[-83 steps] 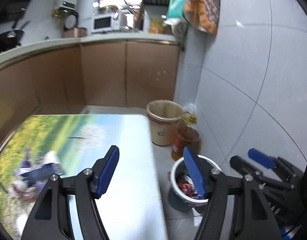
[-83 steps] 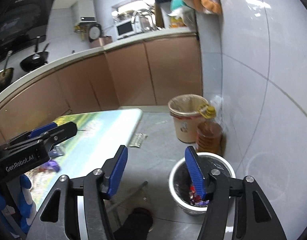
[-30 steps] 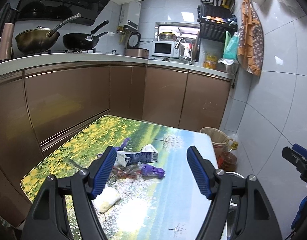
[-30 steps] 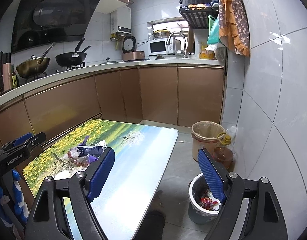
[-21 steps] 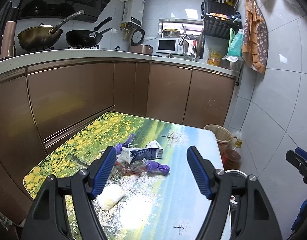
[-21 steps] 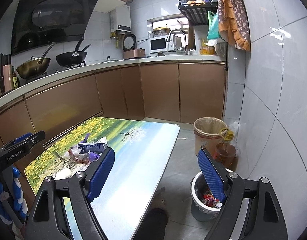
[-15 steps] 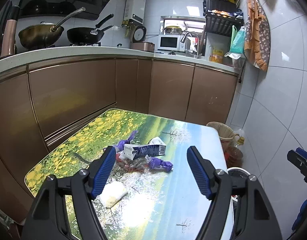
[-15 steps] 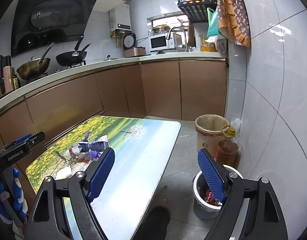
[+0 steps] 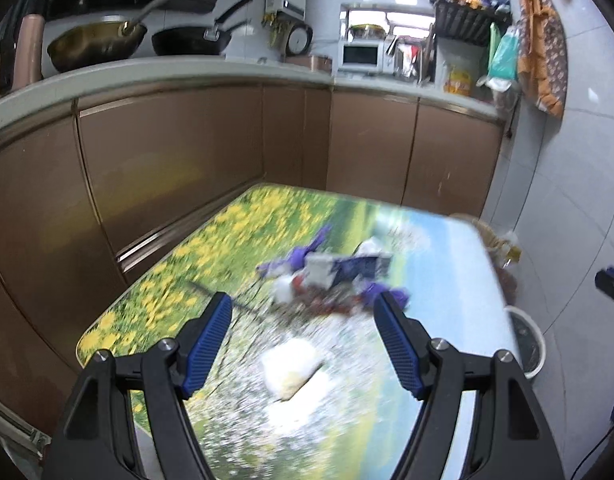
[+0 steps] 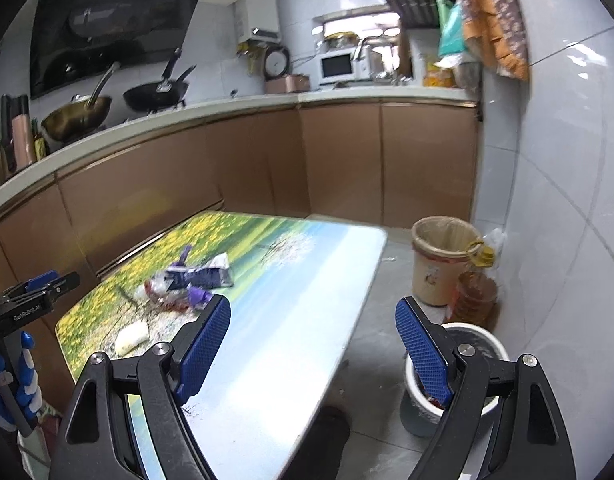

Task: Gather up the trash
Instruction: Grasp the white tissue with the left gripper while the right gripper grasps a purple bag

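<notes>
- Your left gripper [image 9: 301, 332] hangs unclenched and empty above the table [image 9: 459, 264].
- Your right gripper [image 10: 313, 336] is likewise spread, holding nothing.
- The trash pile [image 9: 331, 276] lies mid-table; the white bin [image 10: 483, 340] stands on the floor.

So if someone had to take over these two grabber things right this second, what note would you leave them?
Left gripper: open, empty, above the table.
Right gripper: open, empty, over the table's edge.
Trash pile of wrappers and a carton lies mid-table; a white wad sits nearer.
White bin on the floor to the right already holds some trash.
Left to do: pick up the pile and wad, drop them in the bin.
</notes>
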Demonstrator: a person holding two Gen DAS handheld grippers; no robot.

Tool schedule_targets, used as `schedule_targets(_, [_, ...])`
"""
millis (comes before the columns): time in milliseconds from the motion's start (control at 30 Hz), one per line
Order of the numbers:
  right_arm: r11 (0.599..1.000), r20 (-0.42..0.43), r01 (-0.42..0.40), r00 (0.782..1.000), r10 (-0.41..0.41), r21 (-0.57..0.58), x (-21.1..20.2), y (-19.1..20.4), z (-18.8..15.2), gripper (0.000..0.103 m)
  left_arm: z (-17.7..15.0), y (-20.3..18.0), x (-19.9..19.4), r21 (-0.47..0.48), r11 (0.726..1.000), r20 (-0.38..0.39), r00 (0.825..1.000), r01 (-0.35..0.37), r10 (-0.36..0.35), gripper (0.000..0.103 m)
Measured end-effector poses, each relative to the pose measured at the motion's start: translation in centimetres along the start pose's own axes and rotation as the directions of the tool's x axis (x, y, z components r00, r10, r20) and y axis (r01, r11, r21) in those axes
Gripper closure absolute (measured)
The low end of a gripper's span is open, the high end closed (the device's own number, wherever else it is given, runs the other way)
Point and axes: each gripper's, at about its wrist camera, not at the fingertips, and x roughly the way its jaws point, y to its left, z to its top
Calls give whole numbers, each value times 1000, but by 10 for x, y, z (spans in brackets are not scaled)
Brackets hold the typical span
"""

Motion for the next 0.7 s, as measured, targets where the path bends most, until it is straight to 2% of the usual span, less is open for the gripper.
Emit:
schedule_targets(100, [999,-49,-46,998,45,-27,27,15,-2,24,-16,14,20,17,999,-73,997,29,-27,31])
schedule_targets(167, [995,-89,-90,992,86,-44,50,27,-3,26,-28,19,37,34,998,-137,989,61,-55,31])
schedule_targets(267, [987,-151,-145,979,134,-66,88,45,-3,27,-43,21,62,61,996,-202,978,70,-57,32])
schedule_targets(333, [982,-189,-171,970,154,-80,113,57,-4,27,-47,23,76,62,994,-227,971,91,-74,33])
schedule_targets(400, [977,-225,-193,960,168,-92,138,69,-4,27,-50,23,90,64,991,-247,964,114,-95,39])
schedule_targets(600, [961,-321,-249,926,200,-122,210,104,-5,27,-51,29,128,63,987,-293,948,150,-125,40])
schedule_targets(667, [955,-341,-263,918,204,-137,227,114,-5,27,-50,36,135,14,979,-320,929,202,-187,40])
schedule_targets(700, [952,-352,-272,913,207,-144,236,120,-5,27,-49,38,137,0,977,-322,925,214,-202,41])
